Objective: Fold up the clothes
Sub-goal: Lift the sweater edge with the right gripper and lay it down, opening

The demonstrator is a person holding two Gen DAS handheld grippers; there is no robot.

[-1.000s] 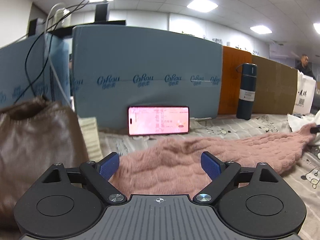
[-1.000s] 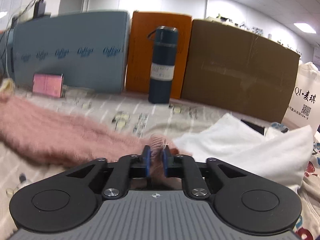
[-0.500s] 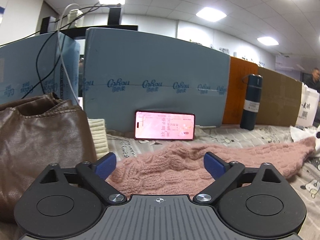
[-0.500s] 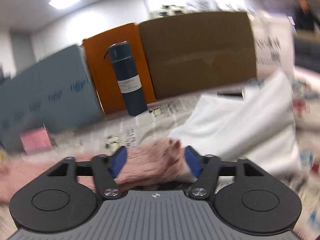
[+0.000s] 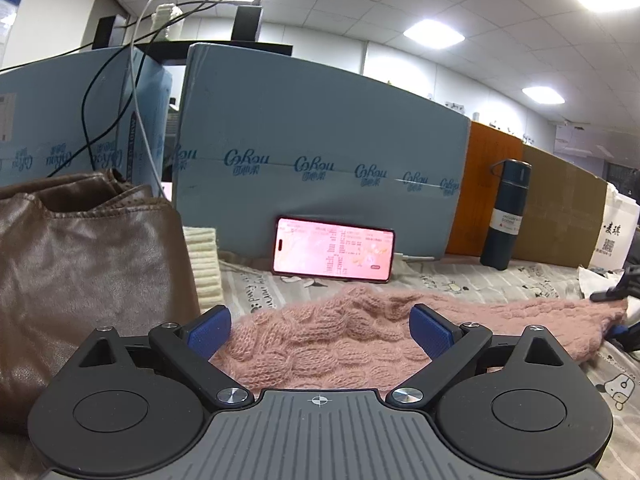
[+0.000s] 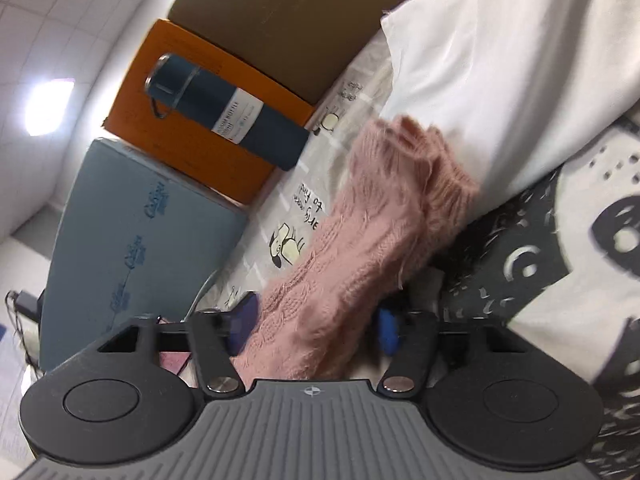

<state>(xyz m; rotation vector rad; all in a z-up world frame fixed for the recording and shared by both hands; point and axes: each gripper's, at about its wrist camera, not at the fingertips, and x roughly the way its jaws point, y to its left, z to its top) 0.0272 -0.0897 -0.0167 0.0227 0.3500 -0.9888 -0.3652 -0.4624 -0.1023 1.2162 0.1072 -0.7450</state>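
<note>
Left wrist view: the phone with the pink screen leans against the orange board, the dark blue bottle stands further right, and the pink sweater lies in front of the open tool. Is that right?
Not quite. In the left wrist view the phone leans against the blue foam board, not the orange board. The rest holds: the dark blue bottle stands further right, and the pink sweater lies in front of the open left tool.

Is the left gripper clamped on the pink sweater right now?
No. The left gripper is open, its blue pads spread wide on either side of the pink sweater.
</note>
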